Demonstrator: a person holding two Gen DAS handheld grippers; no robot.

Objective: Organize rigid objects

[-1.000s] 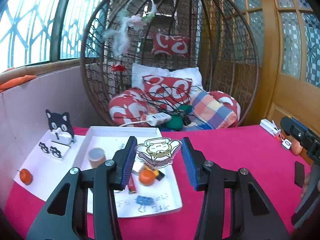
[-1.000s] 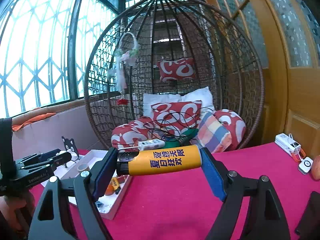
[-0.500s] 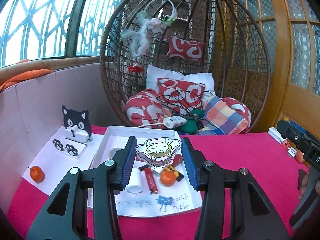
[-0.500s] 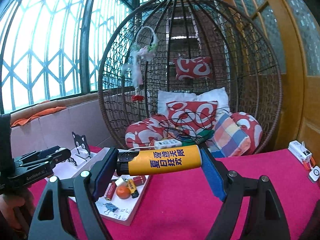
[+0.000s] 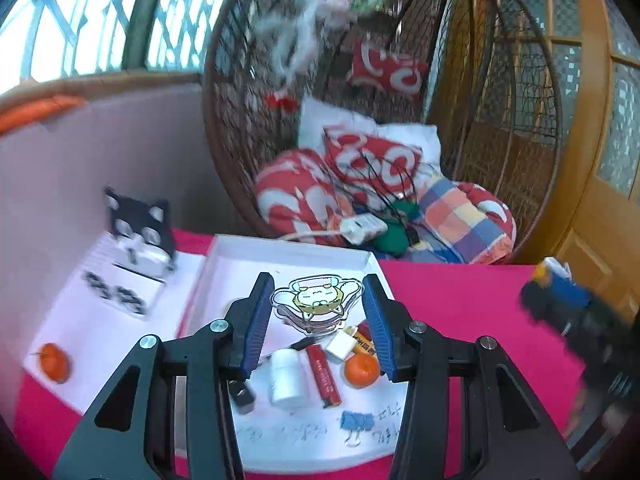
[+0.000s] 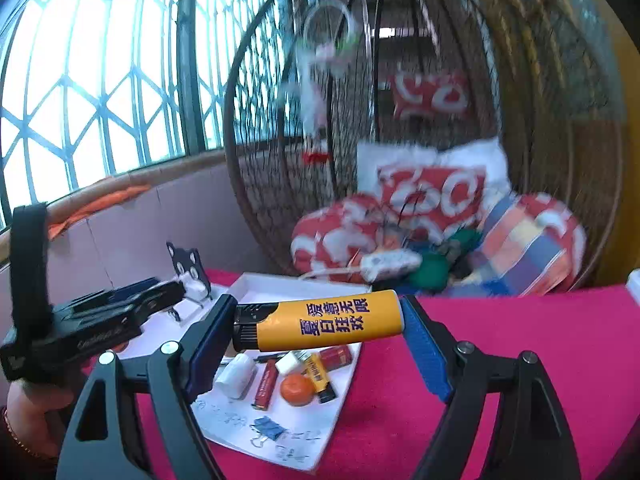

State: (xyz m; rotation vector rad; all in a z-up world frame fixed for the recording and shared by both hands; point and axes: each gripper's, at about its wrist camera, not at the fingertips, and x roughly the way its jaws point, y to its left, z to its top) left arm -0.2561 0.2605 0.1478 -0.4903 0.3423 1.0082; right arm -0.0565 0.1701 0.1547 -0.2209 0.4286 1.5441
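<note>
Tray (image 5: 294, 258), white and shallow, sits on the red tablecloth (image 5: 472, 312) at lower centre of the left wrist view. Contents: a white bottle (image 5: 286, 376) lying on its side, a red lighter (image 5: 323, 376), a small orange fruit (image 5: 361, 370), a yellow lighter (image 5: 366, 346), a white block (image 5: 340, 346), a blue binder clip (image 5: 357, 420) near the front edge, and a dark small item (image 5: 242, 394) at lower left, too blurred to identify. Handwriting marks the tray floor near the front.

Left of the tray, a white sheet (image 5: 100, 340) carries a black-and-white cat-shaped stand (image 5: 140, 232) and a second orange fruit (image 5: 54, 362). Behind the table stands a wicker egg chair (image 5: 480, 120) with red-and-white cushions (image 5: 372, 160) and a power strip (image 5: 362, 226).

Left gripper (image 5: 316, 312) is clamped on a clear cartoon figure plaque (image 5: 316, 298), held upright, face toward the camera, above the tray's middle.

Right gripper (image 6: 316, 322) is clamped on a large yellow lighter (image 6: 320, 322) by its two ends. The long axis runs across the frame, slightly raised at the right; the black cap end points left. It hangs over the tray's far right part in the right wrist view, partly hiding the tray contents behind it. The left gripper's body and the hand (image 6: 32, 420) holding it occupy the lower left of that view.
</note>
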